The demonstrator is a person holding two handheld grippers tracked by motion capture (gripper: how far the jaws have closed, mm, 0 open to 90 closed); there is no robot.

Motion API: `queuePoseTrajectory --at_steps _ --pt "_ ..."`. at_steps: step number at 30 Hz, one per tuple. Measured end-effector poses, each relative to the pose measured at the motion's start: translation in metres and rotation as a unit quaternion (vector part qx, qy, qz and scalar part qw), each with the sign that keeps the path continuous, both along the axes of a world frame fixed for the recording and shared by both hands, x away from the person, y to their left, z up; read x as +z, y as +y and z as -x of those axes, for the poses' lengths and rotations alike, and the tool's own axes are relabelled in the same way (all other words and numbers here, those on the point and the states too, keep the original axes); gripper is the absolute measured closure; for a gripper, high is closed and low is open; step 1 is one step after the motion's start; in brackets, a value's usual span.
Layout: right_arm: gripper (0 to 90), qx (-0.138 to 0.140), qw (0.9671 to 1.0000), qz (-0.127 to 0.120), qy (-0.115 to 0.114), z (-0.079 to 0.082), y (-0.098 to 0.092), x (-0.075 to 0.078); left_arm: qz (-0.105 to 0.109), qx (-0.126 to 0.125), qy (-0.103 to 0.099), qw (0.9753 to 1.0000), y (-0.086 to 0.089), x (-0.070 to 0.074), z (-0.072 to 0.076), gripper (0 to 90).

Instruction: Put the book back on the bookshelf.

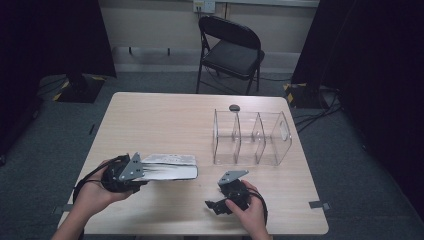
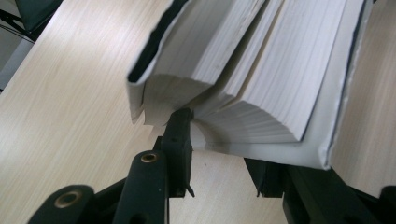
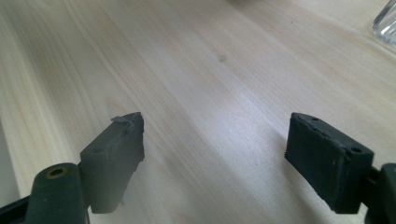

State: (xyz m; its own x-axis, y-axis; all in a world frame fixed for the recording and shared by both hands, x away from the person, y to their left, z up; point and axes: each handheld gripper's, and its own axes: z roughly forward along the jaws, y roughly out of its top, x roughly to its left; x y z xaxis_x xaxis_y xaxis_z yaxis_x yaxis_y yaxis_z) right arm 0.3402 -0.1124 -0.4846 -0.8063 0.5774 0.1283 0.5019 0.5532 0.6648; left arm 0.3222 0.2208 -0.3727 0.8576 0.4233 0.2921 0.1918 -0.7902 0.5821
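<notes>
We see a thick paperback book [image 1: 170,167] lying flat near the front left of the table [image 1: 165,120], its long side running left to right. Its cover is pale with a dark inner edge, and the white page block is fanned open at the left end. In the left gripper view the book [image 2: 261,70] has its pages splayed in curving bundles, one cover peeled upward, and a claw jaw pushed in between the leaves.

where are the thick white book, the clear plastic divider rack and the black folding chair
thick white book [image 1: 170,171], high view, top cover
clear plastic divider rack [image 1: 251,137], high view, middle partition
black folding chair [image 1: 234,56], high view, seat
</notes>
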Motion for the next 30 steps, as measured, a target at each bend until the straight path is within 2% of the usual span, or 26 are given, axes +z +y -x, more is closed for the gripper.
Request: queuePoseTrajectory --at_steps 3,9,12,13,16,17,22,23,27,30 --pt "18.0 0.007 0.9998 0.013 -0.014 0.001 0.001 -0.004 -0.005 0.0 -0.001 1.0 0.0 0.001 0.0 63.2" --pt "16.4 0.0 0.9993 0.013 -0.034 0.002 0.003 -0.008 -0.018 -0.008 -0.001 0.9998 0.0 0.003 -0.001 63.2" --pt "16.2 -0.006 0.9985 0.016 -0.053 0.004 0.003 -0.011 -0.016 -0.01 0.0 0.9998 0.0 0.003 -0.001 63.2" --pt "15.0 -0.007 0.998 0.018 -0.06 0.005 0.004 -0.012 -0.009 -0.007 0.002 0.9999 -0.001 0.002 0.001 63.3" --pt "13.1 -0.015 0.997 0.004 -0.075 0.006 0.004 -0.016 -0.011 -0.006 0.001 0.9999 -0.001 0.003 0.002 63.4" --pt "13.1 -0.014 0.997 0.003 -0.076 0.006 0.004 -0.016 -0.007 -0.005 0.001 1.0 -0.001 0.003 0.003 63.4" --pt "13.0 -0.015 0.9969 0.004 -0.077 0.006 0.004 -0.016 -0.017 -0.007 -0.001 0.9998 0.001 0.005 0.004 64.4" --pt "12.9 -0.015 0.997 0.005 -0.076 0.007 0.004 -0.016 -0.01 -0.006 0.001 0.9999 0.0 0.005 0.005 64.7" --pt "12.8 -0.015 0.9971 0.004 -0.075 0.006 0.004 -0.016 -0.02 -0.002 -0.002 0.9998 -0.001 0.007 0.005 65.5" --pt "12.8 -0.016 0.997 0.004 -0.076 0.006 0.004 -0.016 -0.017 0.004 -0.002 0.9999 0.001 0.008 0.003 66.2"
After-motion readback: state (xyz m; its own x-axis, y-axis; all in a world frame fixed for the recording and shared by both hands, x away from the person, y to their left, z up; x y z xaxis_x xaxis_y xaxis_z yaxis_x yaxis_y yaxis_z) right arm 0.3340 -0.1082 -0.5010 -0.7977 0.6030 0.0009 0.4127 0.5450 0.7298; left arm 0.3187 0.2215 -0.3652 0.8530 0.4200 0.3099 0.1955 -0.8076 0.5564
